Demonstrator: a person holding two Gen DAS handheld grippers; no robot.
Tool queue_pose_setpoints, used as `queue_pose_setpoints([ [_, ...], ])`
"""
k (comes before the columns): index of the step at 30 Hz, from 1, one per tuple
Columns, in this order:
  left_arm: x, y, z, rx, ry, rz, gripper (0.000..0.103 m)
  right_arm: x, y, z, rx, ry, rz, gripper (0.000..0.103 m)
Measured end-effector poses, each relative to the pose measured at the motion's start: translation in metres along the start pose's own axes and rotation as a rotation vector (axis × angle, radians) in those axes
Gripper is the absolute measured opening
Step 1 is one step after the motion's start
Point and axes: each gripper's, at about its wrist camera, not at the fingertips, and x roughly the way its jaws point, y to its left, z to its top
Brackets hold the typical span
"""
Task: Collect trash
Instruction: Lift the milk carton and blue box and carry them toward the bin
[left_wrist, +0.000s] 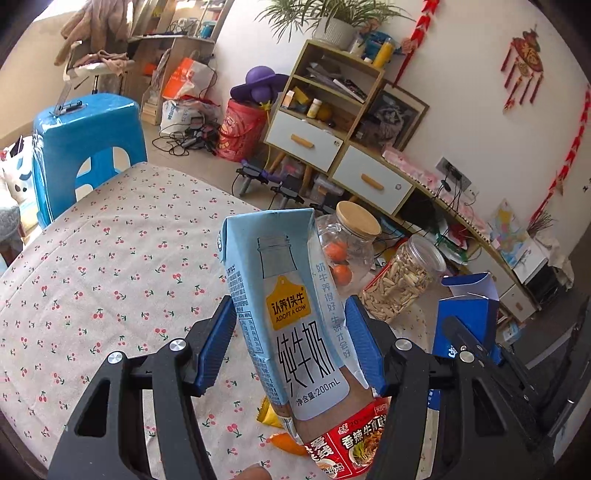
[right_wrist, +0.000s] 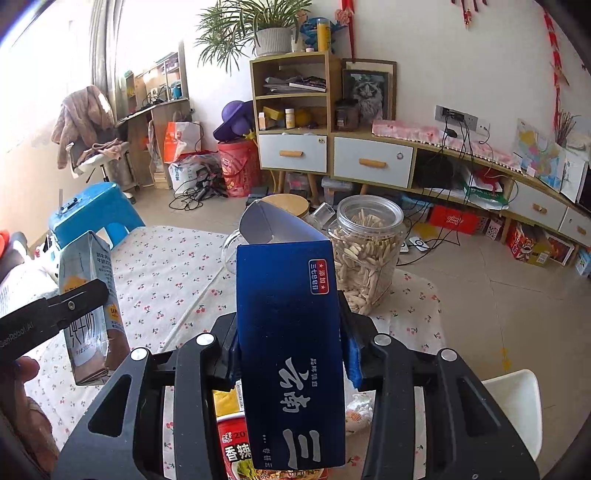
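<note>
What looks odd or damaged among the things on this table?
The milk carton in the left gripper hangs tilted, its lower side dented and wrinkled. The blue box in the right gripper has its top flap open. An instant noodle cup and yellow wrappers lie below them.
</note>
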Motion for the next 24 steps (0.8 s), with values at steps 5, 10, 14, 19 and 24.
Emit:
queue_pose_setpoints([
  [5,-0.011,-0.024,-0.015,0.096,-0.077,0.039,0.06,-0.015,-0.016,-0.013,0.037,-0.042,-0.047,0.04],
  [10,-0.012,-0.047,-0.032,0.169,-0.102,0.047,0.06,-0.028,-0.035,-0.021,0.069,-0.079,-0.086,0.04],
  [14,-0.012,-0.068,-0.044,0.217,-0.113,0.032,0.06,-0.035,-0.053,-0.029,0.088,-0.092,-0.119,0.04],
  [19,-0.01,-0.097,-0.061,0.255,-0.096,-0.012,0.06,-0.042,-0.087,-0.041,0.132,-0.084,-0.164,0.04],
  [24,-0.006,-0.131,-0.078,0.293,-0.084,-0.051,0.06,-0.049,-0.125,-0.054,0.169,-0.079,-0.224,0.04],
])
